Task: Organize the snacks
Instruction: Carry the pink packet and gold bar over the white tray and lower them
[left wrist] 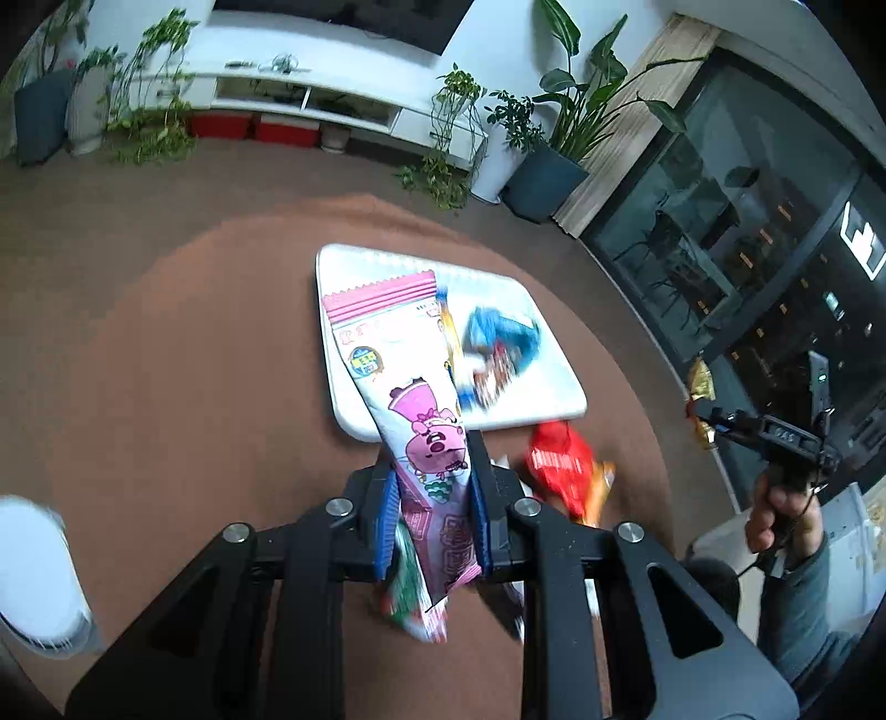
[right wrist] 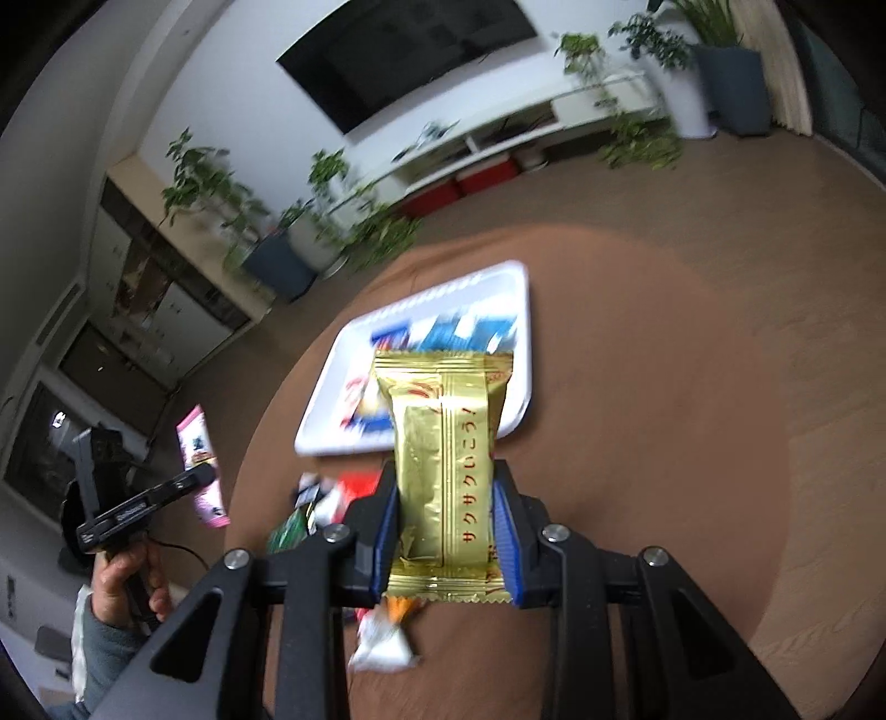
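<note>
Left gripper (left wrist: 432, 471) clamps pink packet (left wrist: 412, 399); right gripper (right wrist: 446, 498) clamps gold packet (right wrist: 443, 443). Both held above brown table (left wrist: 221, 332), near white tray (left wrist: 554, 399). Advice: carry over tray rim, lower beside blue packets (left wrist: 501, 338), then release

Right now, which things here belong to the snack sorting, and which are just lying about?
Job: pink packet in left gripper; gold packet in right gripper; white tray; red packet on table.
Lying about: potted plants; wall TV; white shelf unit.
</note>
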The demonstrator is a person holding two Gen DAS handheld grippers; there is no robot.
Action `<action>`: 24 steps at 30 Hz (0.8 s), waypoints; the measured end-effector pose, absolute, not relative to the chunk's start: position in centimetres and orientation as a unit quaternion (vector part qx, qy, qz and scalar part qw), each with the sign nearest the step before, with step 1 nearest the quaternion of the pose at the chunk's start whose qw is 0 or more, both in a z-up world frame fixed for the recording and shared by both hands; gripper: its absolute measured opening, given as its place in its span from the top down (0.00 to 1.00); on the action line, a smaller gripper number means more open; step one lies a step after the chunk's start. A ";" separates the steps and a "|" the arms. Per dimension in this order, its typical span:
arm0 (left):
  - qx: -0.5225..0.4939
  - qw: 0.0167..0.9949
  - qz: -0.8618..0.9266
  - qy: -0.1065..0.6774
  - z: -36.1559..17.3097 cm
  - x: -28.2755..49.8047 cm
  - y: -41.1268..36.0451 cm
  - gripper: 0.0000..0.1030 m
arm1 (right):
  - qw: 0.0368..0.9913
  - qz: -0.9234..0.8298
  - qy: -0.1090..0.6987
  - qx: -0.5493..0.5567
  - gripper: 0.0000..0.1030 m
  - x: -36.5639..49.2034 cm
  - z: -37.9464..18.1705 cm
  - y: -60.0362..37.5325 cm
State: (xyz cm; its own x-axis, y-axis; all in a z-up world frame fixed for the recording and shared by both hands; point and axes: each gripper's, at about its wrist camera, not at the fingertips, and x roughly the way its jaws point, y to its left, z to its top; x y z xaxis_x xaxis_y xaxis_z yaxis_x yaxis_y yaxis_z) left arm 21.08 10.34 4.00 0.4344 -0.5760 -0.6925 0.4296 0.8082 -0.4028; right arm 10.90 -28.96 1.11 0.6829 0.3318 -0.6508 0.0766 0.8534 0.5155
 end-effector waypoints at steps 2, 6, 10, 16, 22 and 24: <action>-0.073 0.844 -0.301 0.437 5.2 23.3 9.3 0.81 | 0.885 0.072 0.384 0.255 0.68 13.0 2.1 -29.4; -0.047 0.845 -0.298 0.441 6.7 27.8 7.2 0.81 | 0.885 0.085 0.384 0.250 0.68 17.7 2.9 -28.6; -0.027 0.834 -0.295 0.465 5.5 31.6 4.8 0.81 | 0.878 0.096 0.409 0.231 0.68 21.7 2.1 -26.5; 0.006 0.819 -0.275 0.504 1.1 34.4 1.9 0.81 | 0.860 0.108 0.452 0.212 0.68 26.1 -1.5 -23.6; 0.028 0.807 -0.262 0.529 -3.1 36.1 -0.4 0.81 | 0.845 0.102 0.490 0.187 0.68 28.8 -4.6 -21.4; 0.035 0.806 -0.261 0.530 -3.8 36.3 -1.1 0.81 | 0.846 0.099 0.496 0.171 0.68 29.1 -5.2 -20.6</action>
